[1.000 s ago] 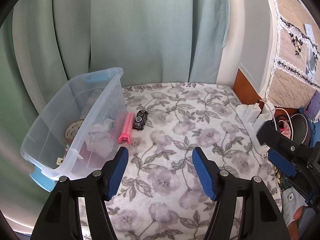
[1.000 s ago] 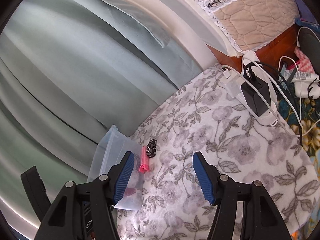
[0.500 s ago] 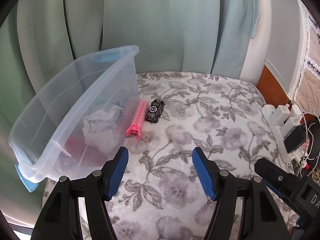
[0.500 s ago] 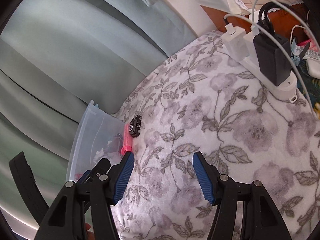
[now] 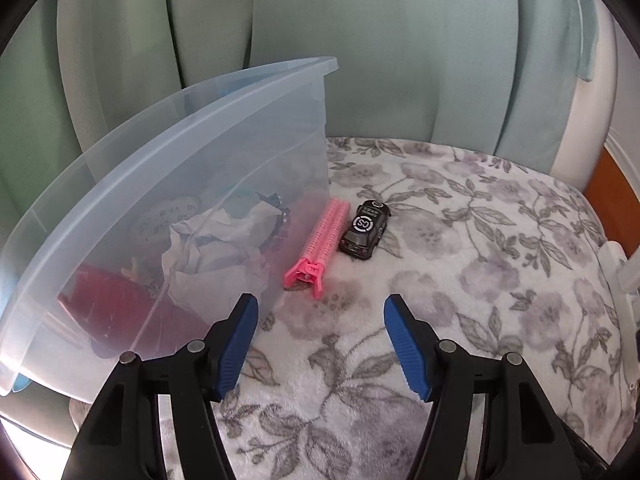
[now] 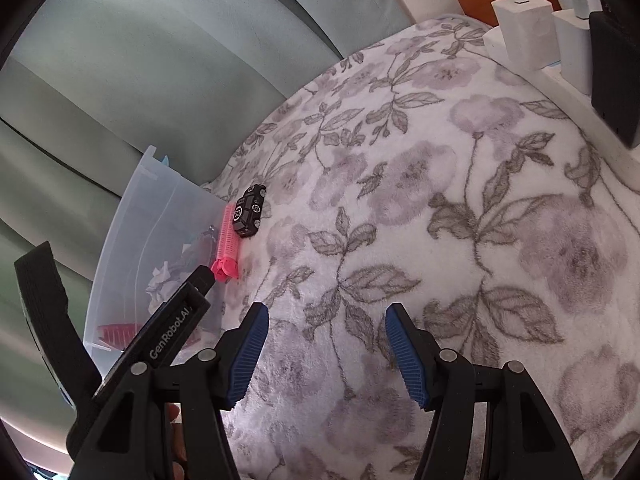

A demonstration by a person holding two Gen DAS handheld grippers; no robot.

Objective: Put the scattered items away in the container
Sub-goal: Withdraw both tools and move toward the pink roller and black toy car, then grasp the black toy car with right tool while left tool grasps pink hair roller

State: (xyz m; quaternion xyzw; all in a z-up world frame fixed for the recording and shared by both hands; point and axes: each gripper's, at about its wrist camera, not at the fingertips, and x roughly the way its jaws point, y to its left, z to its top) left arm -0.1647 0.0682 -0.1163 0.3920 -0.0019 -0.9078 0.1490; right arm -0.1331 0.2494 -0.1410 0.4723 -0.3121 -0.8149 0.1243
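Container: a clear plastic bin (image 5: 168, 184) at the left edge of the floral blanket (image 5: 440, 280), tipped so its open mouth faces up and toward the camera; it already holds crumpled paper, something red and a round printed disc, seen through the wall.
Left gripper (image 5: 320, 344): nearest in the left wrist view, blue pads spread apart with nothing between them, pointed down at bare blanket just short of the pink piece.
Right gripper (image 6: 322, 350): pads likewise spread and empty, over blanket well apart from both loose items.
Pink item: a ribbed pink clip or roller (image 5: 318, 246), lying along the foot of the bin's wall, touching it or just beside it; I cannot tell which.
Toy car: a small black car (image 5: 366, 230) just right of the pink piece, near enough that they may touch.
Far side: pale green curtains (image 5: 380, 60) behind the bin; white chargers (image 6: 524, 36) on a power strip at the blanket's far right edge.
Risk, crowding: closing on the pink piece could catch the car or nudge the bin wall, as all three sit tight together.
Risk, surface: plush blanket may let the car roll or a pad snag the pile.
Count: one bin, two loose items left, two grippers, both empty.
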